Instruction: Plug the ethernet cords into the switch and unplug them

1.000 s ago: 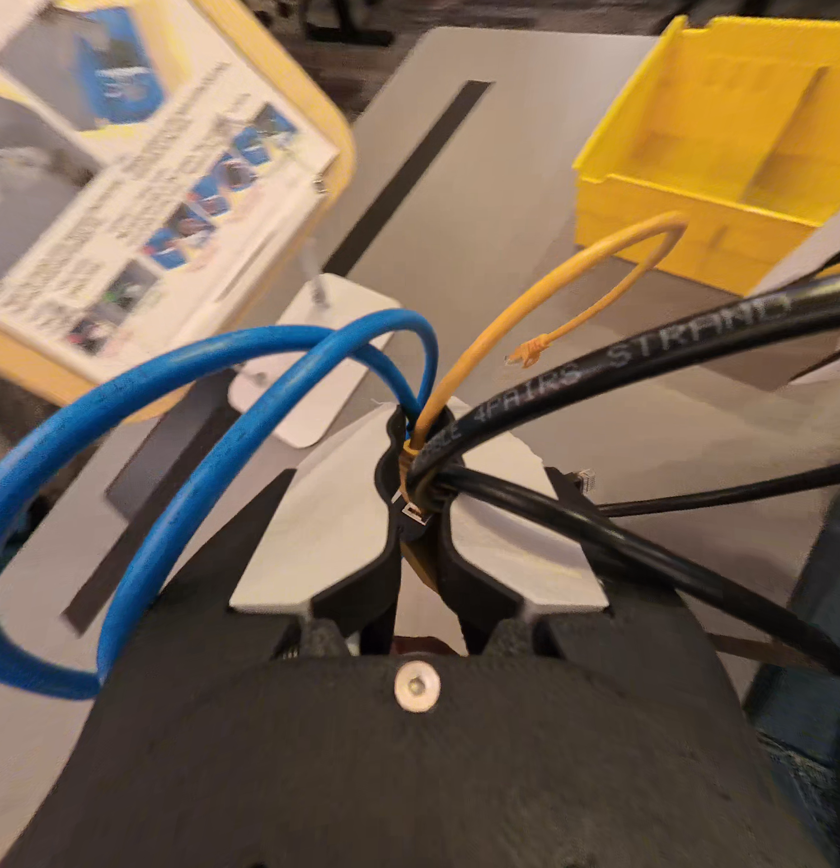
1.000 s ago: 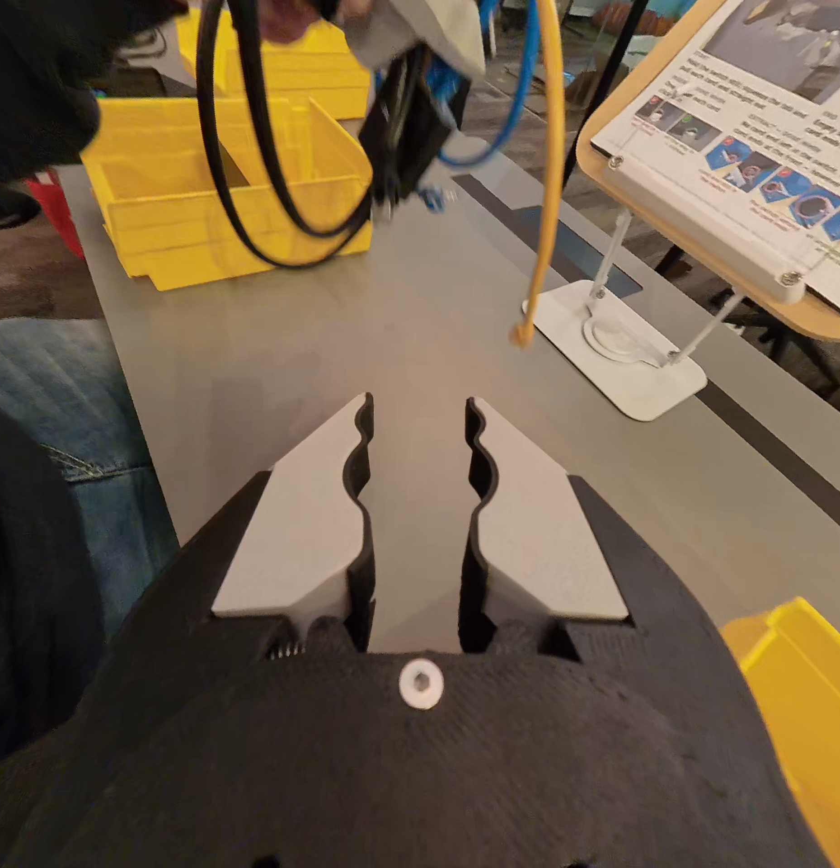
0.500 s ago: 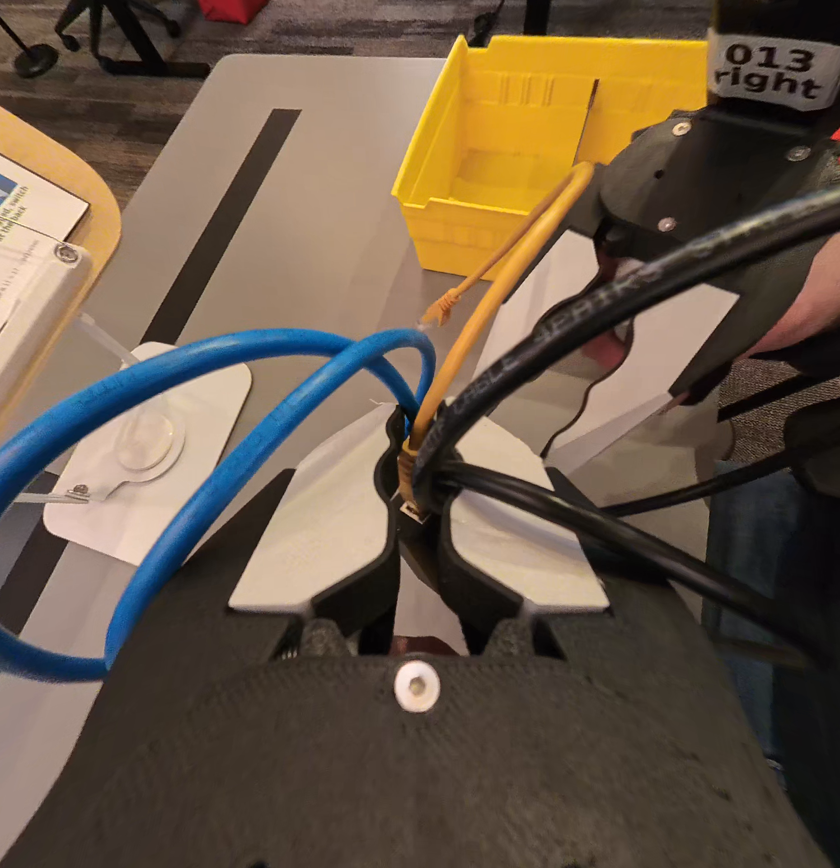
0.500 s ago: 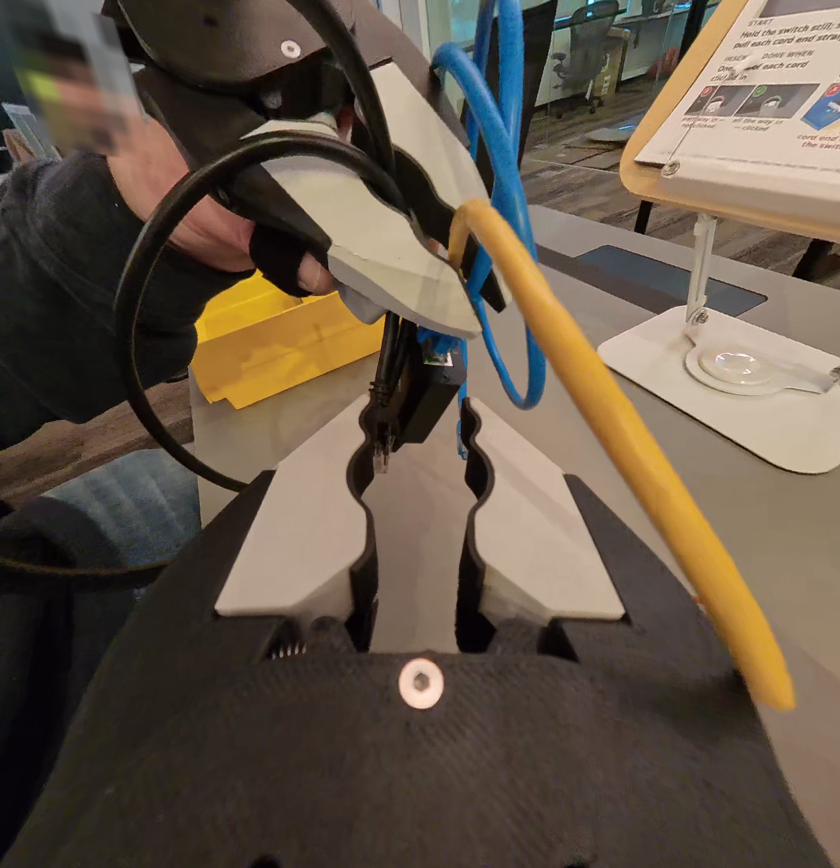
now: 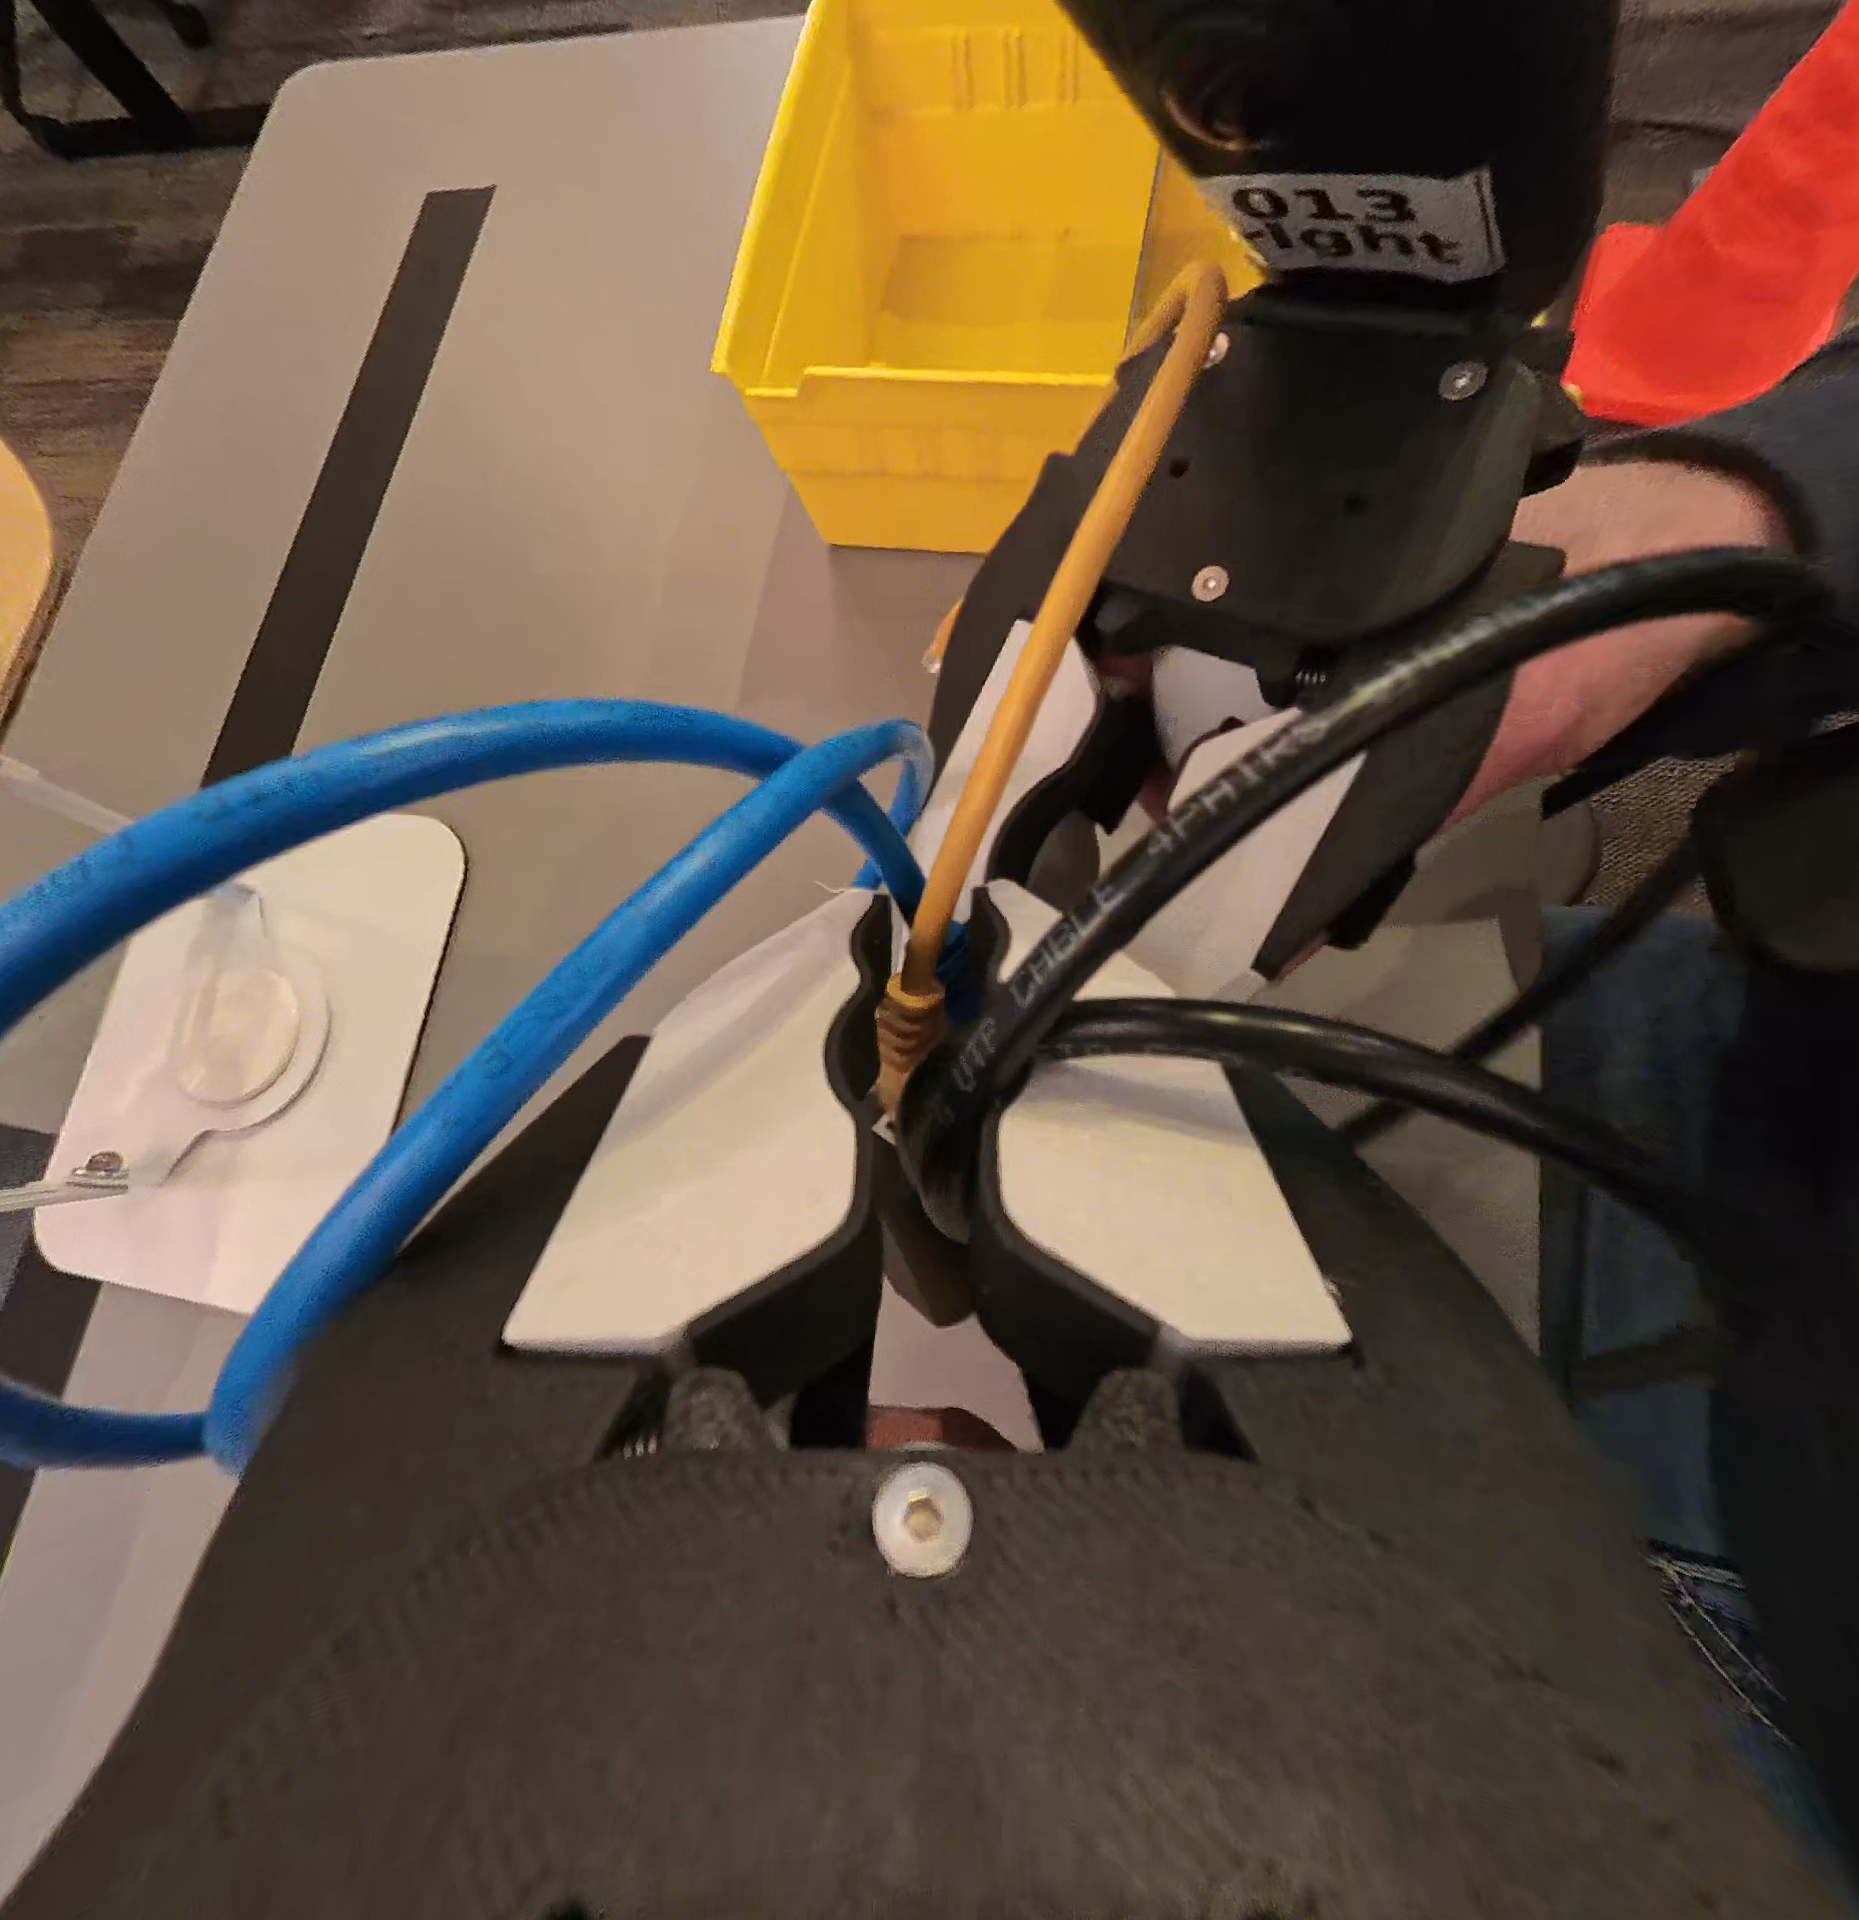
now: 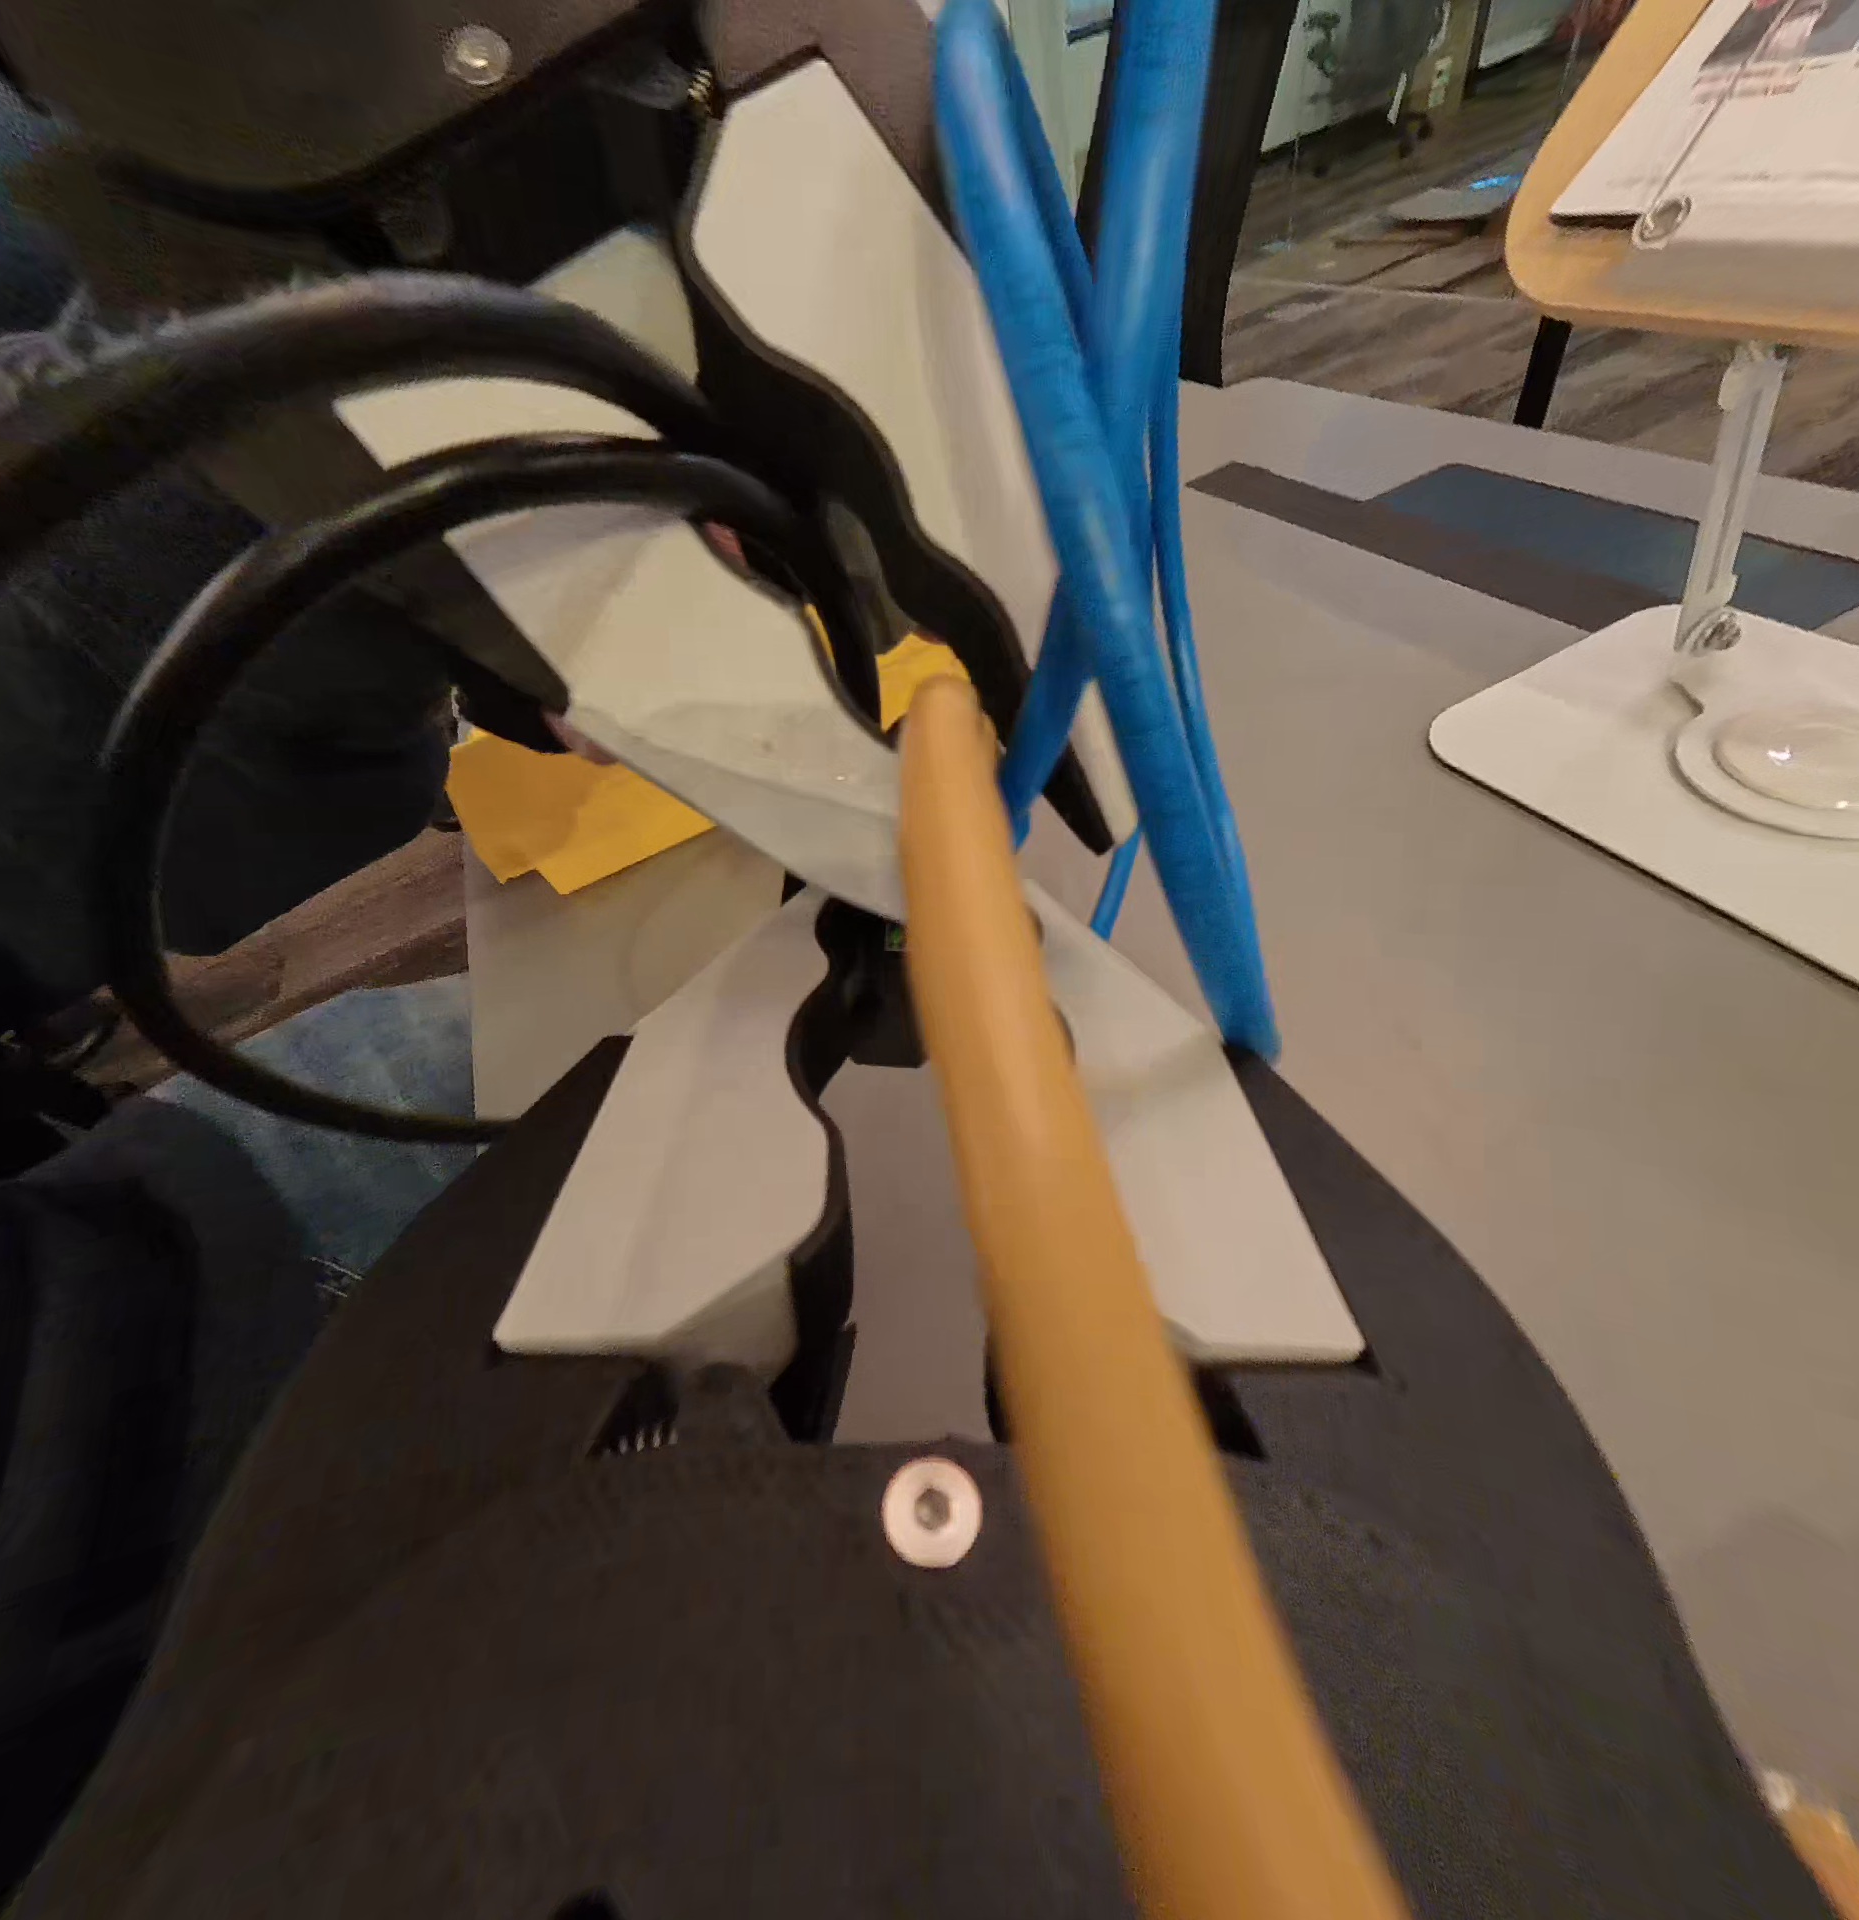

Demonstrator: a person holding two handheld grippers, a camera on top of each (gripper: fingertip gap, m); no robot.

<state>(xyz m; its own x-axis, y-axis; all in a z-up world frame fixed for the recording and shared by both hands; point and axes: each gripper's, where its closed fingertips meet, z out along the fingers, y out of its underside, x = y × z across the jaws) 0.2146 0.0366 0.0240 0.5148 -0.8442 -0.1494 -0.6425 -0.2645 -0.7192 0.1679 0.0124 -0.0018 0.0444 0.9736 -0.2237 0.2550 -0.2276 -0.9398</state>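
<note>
My left gripper (image 5: 930,920) is shut on the small black switch, which is mostly hidden between its jaws. A looped blue cord (image 5: 489,1049), a yellow cord (image 5: 1050,644) and black cords (image 5: 1268,779) rise from the switch. In the right wrist view the left gripper (image 6: 992,821) points down and the switch (image 6: 871,1013) hangs at its tips. My right gripper (image 6: 904,925) is open, with its fingertips on either side of the switch. The yellow cord (image 6: 1039,1195) lies across its right finger. The right gripper also shows in the left wrist view (image 5: 1060,842), tip to tip with the left.
A yellow bin (image 5: 904,436) stands at the far end of the grey table (image 5: 592,520), which has a black stripe (image 5: 353,457). A white stand base (image 5: 250,1049) carries an instruction board (image 6: 1735,208). A person's hand (image 5: 1590,686) holds the right gripper. Another yellow bin (image 6: 551,810) lies behind.
The two grippers have come together: the right gripper's open fingers now flank the switch held by the left. The left gripper has swung to face the right one, still holding the switch and cords.
</note>
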